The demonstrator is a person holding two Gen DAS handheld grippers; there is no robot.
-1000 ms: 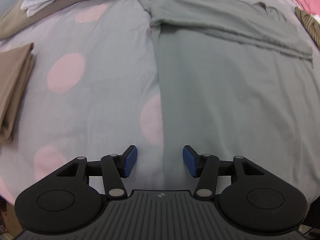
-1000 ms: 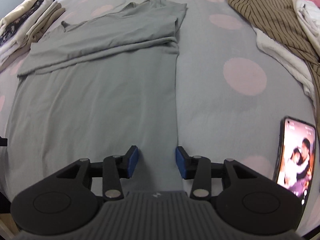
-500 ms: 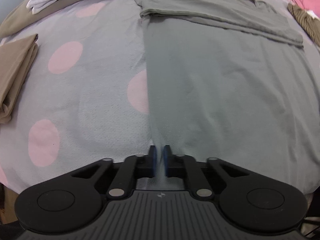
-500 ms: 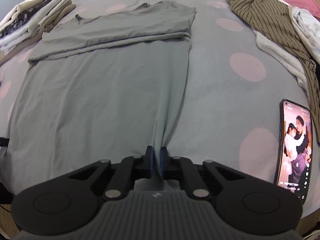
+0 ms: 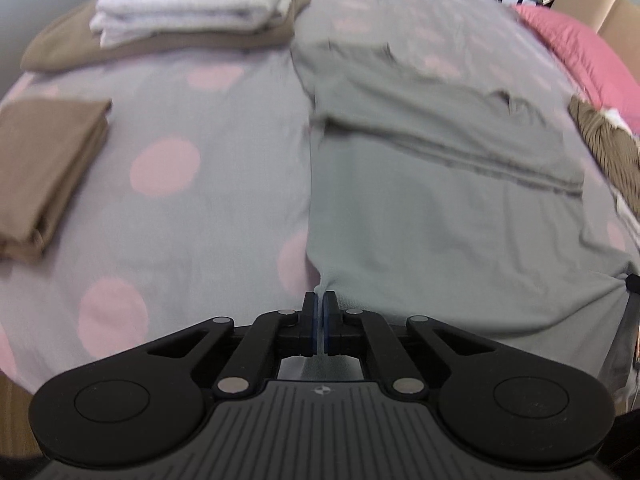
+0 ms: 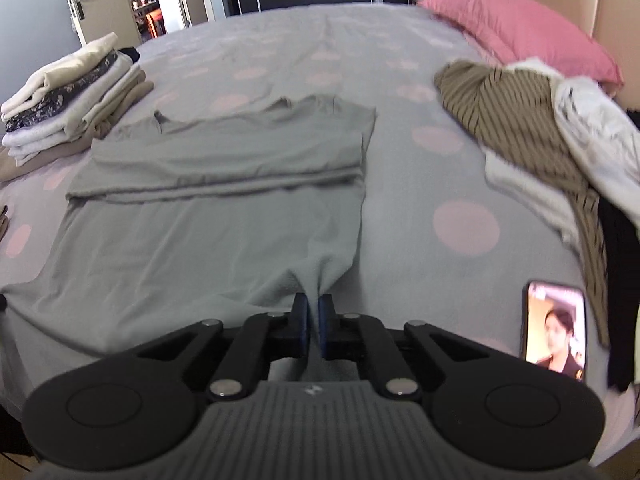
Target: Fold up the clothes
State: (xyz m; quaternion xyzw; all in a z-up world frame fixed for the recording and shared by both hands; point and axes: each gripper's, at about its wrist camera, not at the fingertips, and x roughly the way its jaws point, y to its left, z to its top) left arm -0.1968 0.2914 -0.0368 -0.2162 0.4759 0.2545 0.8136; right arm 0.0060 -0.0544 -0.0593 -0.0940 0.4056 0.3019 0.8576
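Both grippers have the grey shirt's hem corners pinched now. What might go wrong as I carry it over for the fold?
1. The left gripper and right gripper each pinch only a small bunch of the grey shirt; a corner may slip out.
2. The folded-in sleeves could shift if the cloth drags.
3. The phone lies close beside the right gripper and might get swept.

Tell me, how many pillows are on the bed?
1 that I can see: a pink pillow at the far right corner of the bed, behind the heap of unfolded clothes. Others could lie outside the view.
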